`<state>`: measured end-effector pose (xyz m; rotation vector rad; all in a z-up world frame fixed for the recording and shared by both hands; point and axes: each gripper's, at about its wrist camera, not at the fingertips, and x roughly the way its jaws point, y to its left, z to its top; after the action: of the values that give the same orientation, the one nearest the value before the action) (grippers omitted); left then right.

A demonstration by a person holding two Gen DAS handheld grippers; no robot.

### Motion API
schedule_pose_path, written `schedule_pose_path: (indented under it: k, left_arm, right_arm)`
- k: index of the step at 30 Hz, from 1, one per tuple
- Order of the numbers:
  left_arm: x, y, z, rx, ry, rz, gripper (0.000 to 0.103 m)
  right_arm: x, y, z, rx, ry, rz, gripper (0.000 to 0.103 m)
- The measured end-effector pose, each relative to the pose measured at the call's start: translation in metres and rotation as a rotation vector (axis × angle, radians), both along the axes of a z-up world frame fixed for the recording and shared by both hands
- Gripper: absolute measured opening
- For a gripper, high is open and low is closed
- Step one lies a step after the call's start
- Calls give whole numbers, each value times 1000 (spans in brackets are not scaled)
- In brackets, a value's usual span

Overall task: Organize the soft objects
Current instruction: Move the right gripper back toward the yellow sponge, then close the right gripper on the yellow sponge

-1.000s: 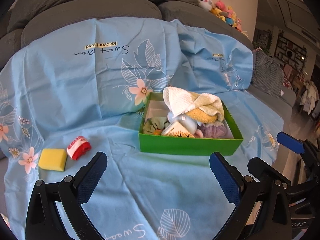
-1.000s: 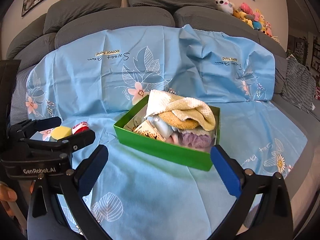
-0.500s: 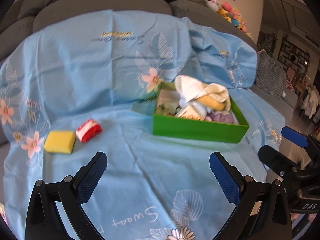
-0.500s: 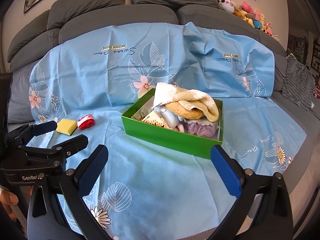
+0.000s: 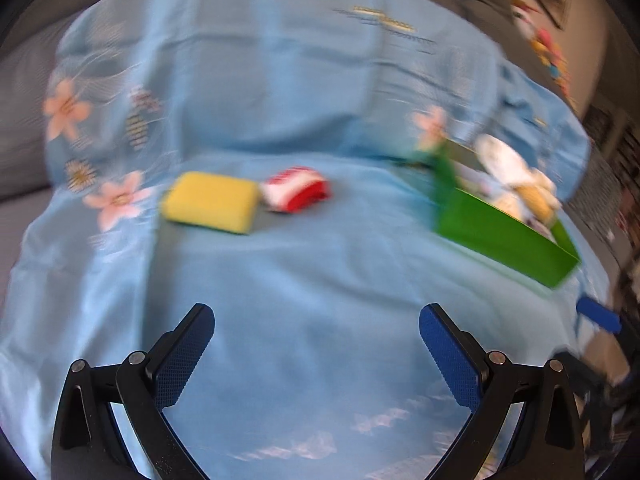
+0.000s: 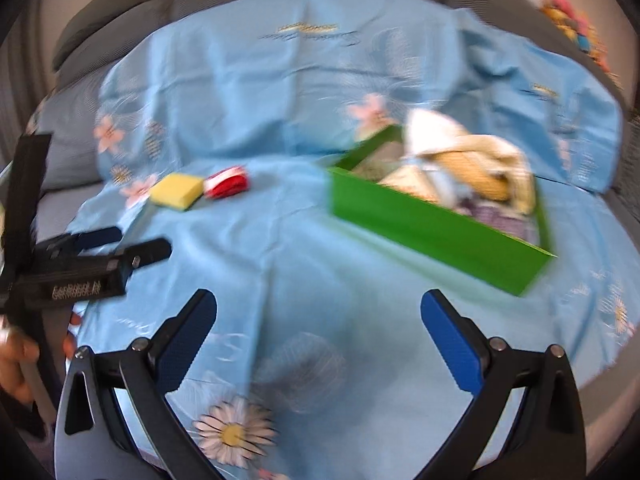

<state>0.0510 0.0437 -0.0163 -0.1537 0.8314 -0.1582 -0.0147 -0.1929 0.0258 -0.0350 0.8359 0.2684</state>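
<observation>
A yellow sponge (image 5: 210, 202) (image 6: 176, 191) and a red-and-white rolled cloth (image 5: 296, 189) (image 6: 226, 181) lie side by side on the blue floral sheet. A green box (image 5: 504, 236) (image 6: 436, 232) heaped with towels and other soft things sits to their right. My left gripper (image 5: 316, 346) is open and empty, well short of the sponge and cloth. It also shows at the left of the right wrist view, as the left gripper (image 6: 120, 242). My right gripper (image 6: 318, 334) is open and empty, in front of the box. Both views are motion-blurred.
The blue sheet (image 5: 304, 92) covers a grey sofa with cushions (image 6: 132, 8) behind. Plush toys (image 6: 576, 20) line the sofa back at upper right. A hand (image 6: 16, 364) holds the left gripper's handle at the left edge.
Both views have swung left and pulled back: the sponge and rolled cloth moved toward the centre and the green box shifted right. Both grippers stay open and empty.
</observation>
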Motion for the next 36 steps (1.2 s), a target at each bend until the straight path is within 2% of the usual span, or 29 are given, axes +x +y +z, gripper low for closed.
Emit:
schedule_pose_path:
  k: [6, 11, 16, 18, 22, 23, 26, 29, 33, 36]
  left_arm:
    - [38, 63, -3, -34, 8, 142, 102]
    - [80, 93, -12, -65, 43, 179, 102]
    - [127, 102, -29, -97, 94, 163, 102]
    - [141, 103, -36, -110, 112, 153, 102]
    - [157, 105, -46, -126, 120, 132, 102]
    - [159, 105, -48, -133, 122, 125, 101]
    - [165, 106, -52, -145, 134, 105, 82]
    - [167, 106, -58, -130, 147, 100, 72]
    - [163, 106, -58, -125, 139, 87, 62]
    - [156, 99, -50, -79, 117, 71, 61]
  right_arm:
    - [35, 74, -22, 67, 35, 161, 102]
    - [70, 138, -40, 87, 50, 263, 99]
    - [114, 179, -61, 109, 109, 286, 88]
    - [130, 191, -69, 111, 127, 285, 77]
    - [154, 206, -84, 101, 155, 275, 66]
    - [160, 208, -87, 108, 165, 274, 62]
    - [172, 213, -92, 125, 180, 274, 53]
    - [181, 219, -96, 148, 200, 295, 37]
    - [183, 223, -96, 149, 201, 294, 30]
    - [179, 221, -95, 146, 200, 306, 26]
